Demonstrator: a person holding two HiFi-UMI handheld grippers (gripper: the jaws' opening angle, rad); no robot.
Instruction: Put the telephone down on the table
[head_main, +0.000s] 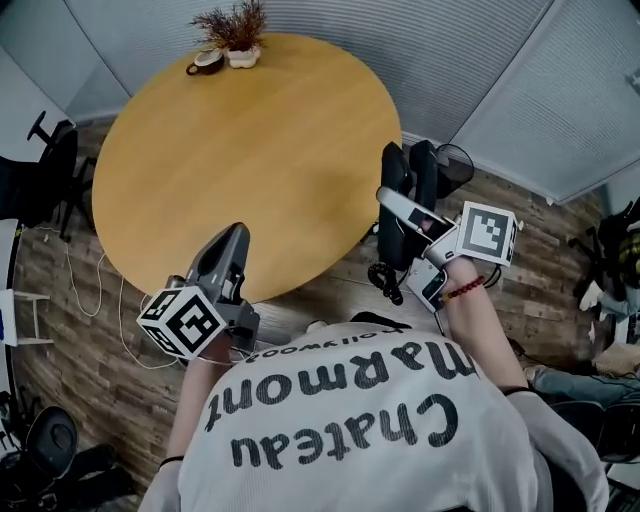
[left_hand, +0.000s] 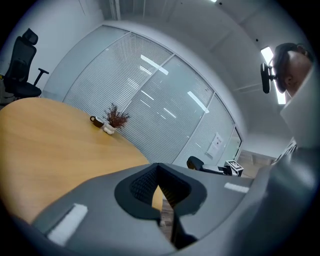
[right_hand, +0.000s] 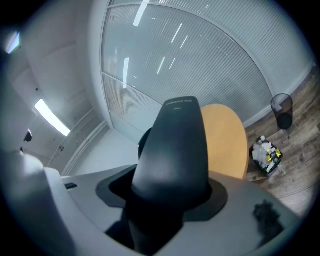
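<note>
Telephone (right_hand: 175, 150) pinched in my right gripper (head_main: 428, 238), held just off right edge of table (head_main: 250, 150), above floor (head_main: 560, 220). Best carry inward over top, lower flat, then let go. Left gripper (head_main: 232, 250) pressed together, empty

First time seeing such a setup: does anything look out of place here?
Only the telephone: it is off the table, clamped in the right hand-held gripper beside the table edge, its coiled cord dangling over the floor. Nothing looks spilled or damaged.
</note>
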